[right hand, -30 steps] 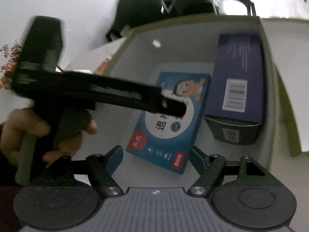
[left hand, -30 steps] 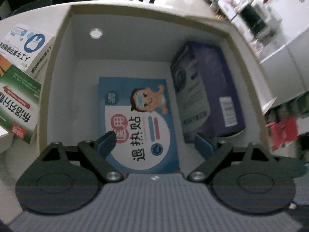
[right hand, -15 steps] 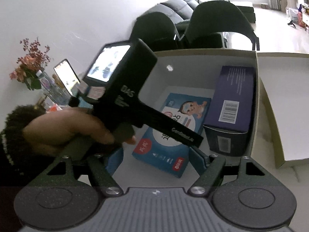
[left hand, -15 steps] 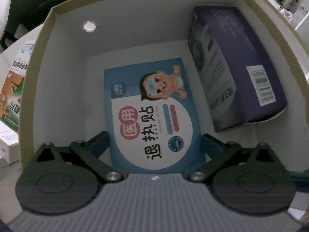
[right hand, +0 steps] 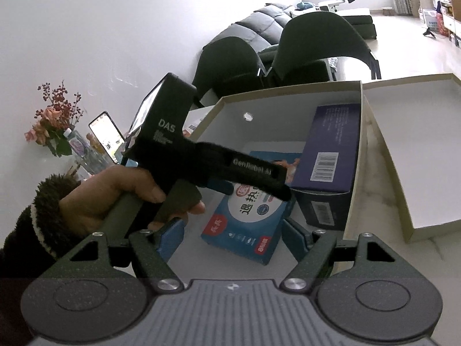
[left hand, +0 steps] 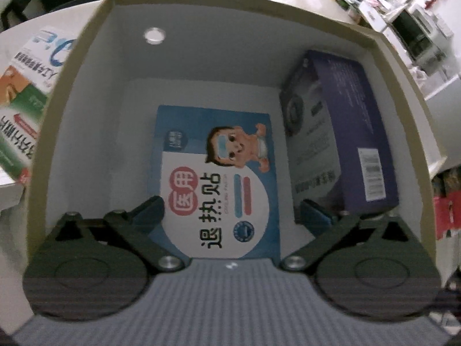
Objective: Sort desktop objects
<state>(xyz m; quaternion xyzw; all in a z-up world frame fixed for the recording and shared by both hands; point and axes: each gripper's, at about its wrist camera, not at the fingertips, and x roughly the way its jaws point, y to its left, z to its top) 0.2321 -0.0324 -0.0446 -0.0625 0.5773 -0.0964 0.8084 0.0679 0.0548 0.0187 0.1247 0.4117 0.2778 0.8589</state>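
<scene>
Linkages of the left gripper (left hand: 230, 213) cover the near edge of the blue box (left hand: 219, 184), which lies flat in the carton (left hand: 72, 92) between its spread, slightly closing fingers (left hand: 149, 210), untouched. Beside it stands a purple box (left hand: 345, 144). Right gripper (right hand: 230, 233) fingers stand apart, empty.
</scene>
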